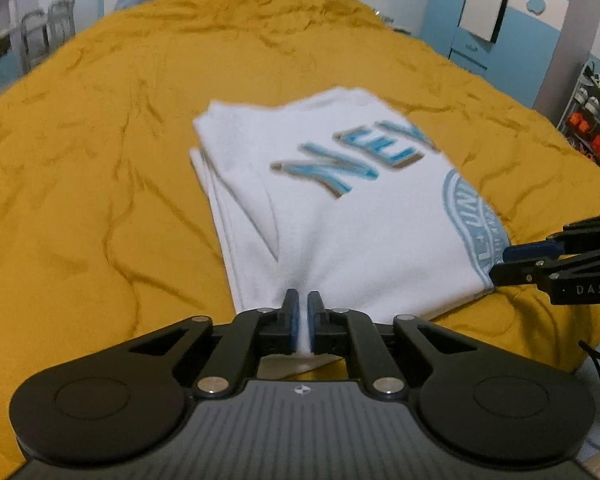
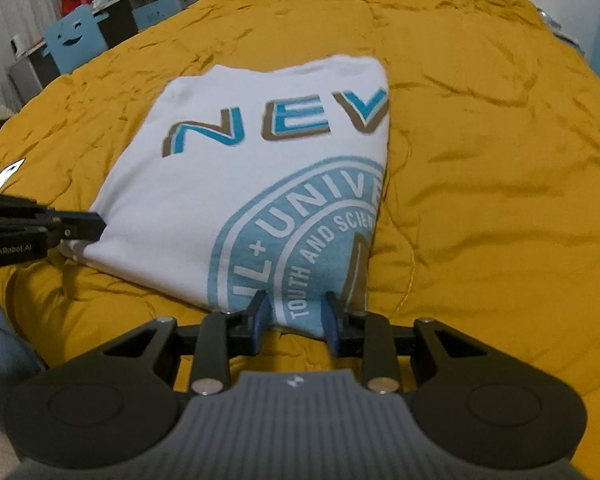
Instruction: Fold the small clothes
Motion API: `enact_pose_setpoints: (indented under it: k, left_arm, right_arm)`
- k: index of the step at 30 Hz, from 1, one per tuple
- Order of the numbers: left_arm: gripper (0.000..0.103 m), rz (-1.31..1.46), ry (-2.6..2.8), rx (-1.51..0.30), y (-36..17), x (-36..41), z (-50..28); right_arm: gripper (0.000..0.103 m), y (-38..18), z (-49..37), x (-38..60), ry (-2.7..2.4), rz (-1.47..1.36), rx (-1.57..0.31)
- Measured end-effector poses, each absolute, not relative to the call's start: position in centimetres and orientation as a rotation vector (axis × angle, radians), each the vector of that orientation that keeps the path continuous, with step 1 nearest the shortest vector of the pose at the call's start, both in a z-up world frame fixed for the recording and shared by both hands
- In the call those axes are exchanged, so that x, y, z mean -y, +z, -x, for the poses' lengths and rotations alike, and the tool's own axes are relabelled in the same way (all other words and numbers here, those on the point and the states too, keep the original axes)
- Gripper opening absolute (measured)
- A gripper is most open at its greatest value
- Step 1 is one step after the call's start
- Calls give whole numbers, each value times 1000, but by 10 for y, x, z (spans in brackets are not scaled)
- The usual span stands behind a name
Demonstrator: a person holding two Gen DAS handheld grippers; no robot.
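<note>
A folded white T-shirt (image 1: pixel 340 220) (image 2: pixel 228 200) with blue "NEV" lettering and a round blue university print lies flat on a mustard-yellow bedspread (image 1: pixel 100 160) (image 2: pixel 480 200). My left gripper (image 1: pixel 303 304) is at the shirt's near left corner, its jaws a narrow slit apart. White cloth is pinched between them and creases run into the grip. In the right wrist view it (image 2: pixel 96 226) comes in from the left edge. My right gripper (image 2: pixel 296 312) stands open astride the near right hem, over the round print. Its pads sit clear of the cloth. It also shows in the left wrist view (image 1: pixel 500 262).
The wrinkled bedspread stretches wide on all sides of the shirt. A blue-and-white wardrobe (image 1: pixel 480 20) and a shoe shelf (image 1: pixel 596 120) stand beyond the bed on the right. A blue chair with a cut-out face (image 2: pixel 76 40) and a cluttered desk stand at the back left.
</note>
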State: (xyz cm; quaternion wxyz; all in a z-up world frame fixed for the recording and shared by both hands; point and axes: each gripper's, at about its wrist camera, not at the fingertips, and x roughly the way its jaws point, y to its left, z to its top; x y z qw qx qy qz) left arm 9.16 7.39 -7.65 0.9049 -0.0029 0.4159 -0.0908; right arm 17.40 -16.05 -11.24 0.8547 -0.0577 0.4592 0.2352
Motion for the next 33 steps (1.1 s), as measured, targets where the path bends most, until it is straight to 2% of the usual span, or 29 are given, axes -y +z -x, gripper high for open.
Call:
enact_pose_setpoints:
  k: [1, 2, 3, 4, 5, 6, 7, 9, 12, 14, 16, 20, 33]
  left_arm:
    - [24, -4, -191, -831, -67, -73, -88]
    - [34, -6, -187, -806, -60, -72, -85]
    - [40, -6, -180, -770, -50, -72, -81]
    - [43, -10, -169, -737, -41, -72, -78]
    - [51, -18, -149, -695, -30, -70, -75]
    - [61, -27, -124, -657, -20, -68, -73]
    - [67, -34, -93, -612, -10, -65, -70]
    - [88, -25, -51, -517, 9, -58, -62]
    - [101, -9, 9, -398, 29, -47, -46]
    - [101, -25, 58, -346, 36, -36, -34]
    - [101, -42, 95, -320, 39, -27, -21]
    - [101, -28, 73, -357, 39, -19, -5]
    - [101, 24, 116, -664, -15, -17, -5]
  right_arm:
    - [37, -104, -173, 159, 513, 138, -963]
    - [49, -96, -172, 159, 531, 147, -954]
    - [55, -85, -168, 159, 541, 156, -929]
    - [56, -75, -165, 160, 542, 164, -902]
    - [56, -65, -162, 160, 542, 171, -876]
    - [58, -54, -159, 161, 533, 172, -851]
    - [60, -44, -157, 162, 521, 171, -827]
    - [68, -23, -149, 163, 496, 168, -765]
    - [77, 0, -132, 161, 472, 160, -674]
    - [81, 10, -119, 162, 460, 141, -618]
    - [82, 15, -105, 161, 428, 123, -574]
    - [82, 15, -72, 159, 312, 89, -511]
    - [82, -30, -50, 152, 237, 88, -700]
